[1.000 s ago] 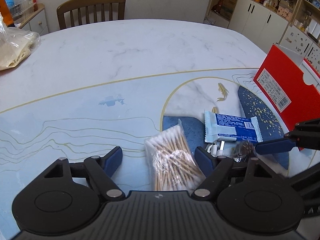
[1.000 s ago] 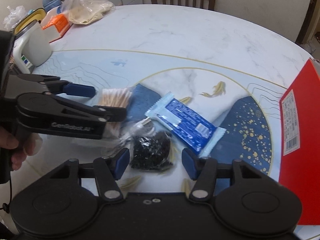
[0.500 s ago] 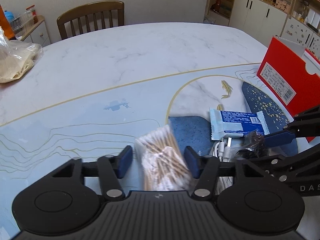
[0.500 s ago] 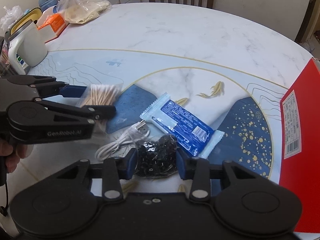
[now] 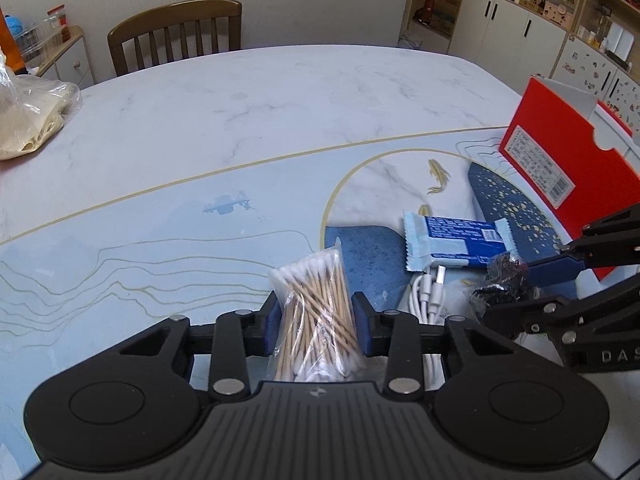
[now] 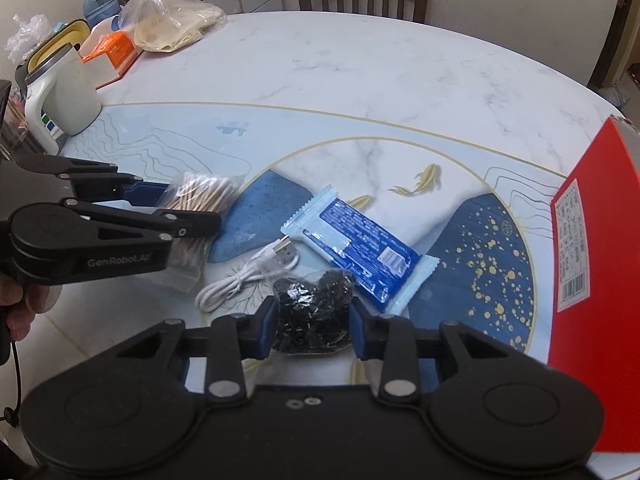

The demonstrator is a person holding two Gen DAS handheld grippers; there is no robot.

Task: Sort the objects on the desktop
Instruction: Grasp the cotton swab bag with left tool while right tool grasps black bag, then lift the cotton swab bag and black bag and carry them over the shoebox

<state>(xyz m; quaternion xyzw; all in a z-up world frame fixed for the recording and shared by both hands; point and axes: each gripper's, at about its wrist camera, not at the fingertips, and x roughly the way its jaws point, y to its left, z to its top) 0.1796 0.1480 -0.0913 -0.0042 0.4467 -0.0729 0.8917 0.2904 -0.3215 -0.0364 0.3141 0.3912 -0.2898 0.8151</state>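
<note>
My left gripper is shut on a clear bag of cotton swabs, whose top sticks up between the blue pads. In the right wrist view the same bag of cotton swabs sits in the left gripper at mid left. My right gripper is shut on a small bag of black bits. That black bag shows at the right of the left wrist view. A blue snack packet and a white USB cable lie on the table between the two grippers.
A red box stands at the table's right edge. At the far left are a white jug, an orange carton and a plastic bag of food. A wooden chair stands behind the table. A hand holds the left gripper.
Both grippers have closed: the left on the cotton swab bag, the right on the black bag. The swab bag has shifted and the white cable beneath the bags has come into view.
</note>
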